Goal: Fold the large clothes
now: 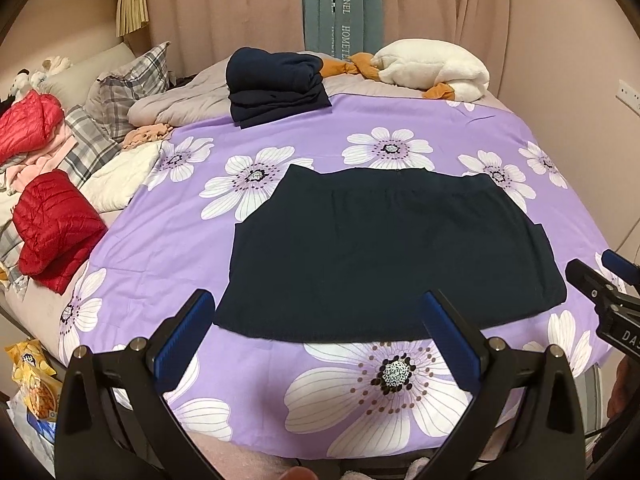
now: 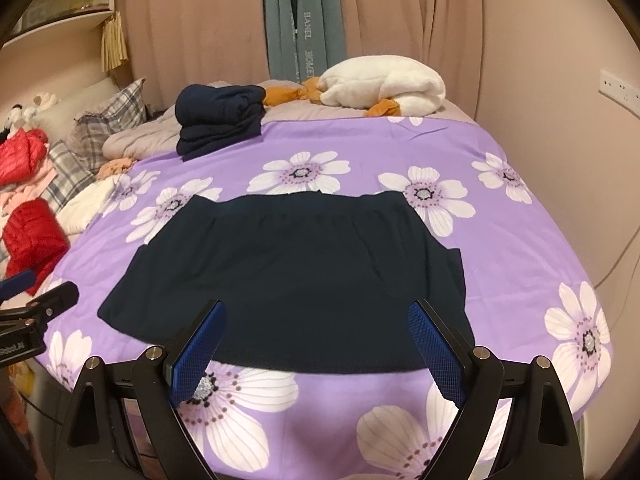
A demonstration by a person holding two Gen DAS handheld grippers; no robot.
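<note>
A dark navy garment point(image 1: 384, 252) lies flat, partly folded, on the purple floral bedspread point(image 1: 168, 216); it also shows in the right wrist view point(image 2: 296, 276). My left gripper point(image 1: 320, 312) is open and empty, hovering above the garment's near edge, toward its left corner. My right gripper point(image 2: 316, 320) is open and empty above the near edge, toward the right corner. The right gripper shows at the far right of the left view point(image 1: 608, 280). The left gripper shows at the far left of the right view point(image 2: 36, 300).
A folded navy stack point(image 1: 276, 84) sits at the bed's far side. A white and orange plush point(image 1: 432, 68) lies far right. Red jackets point(image 1: 56, 224), plaid pillows point(image 1: 124, 84) and loose clothes crowd the left side. Snack bags point(image 1: 32, 384) lie beside the bed.
</note>
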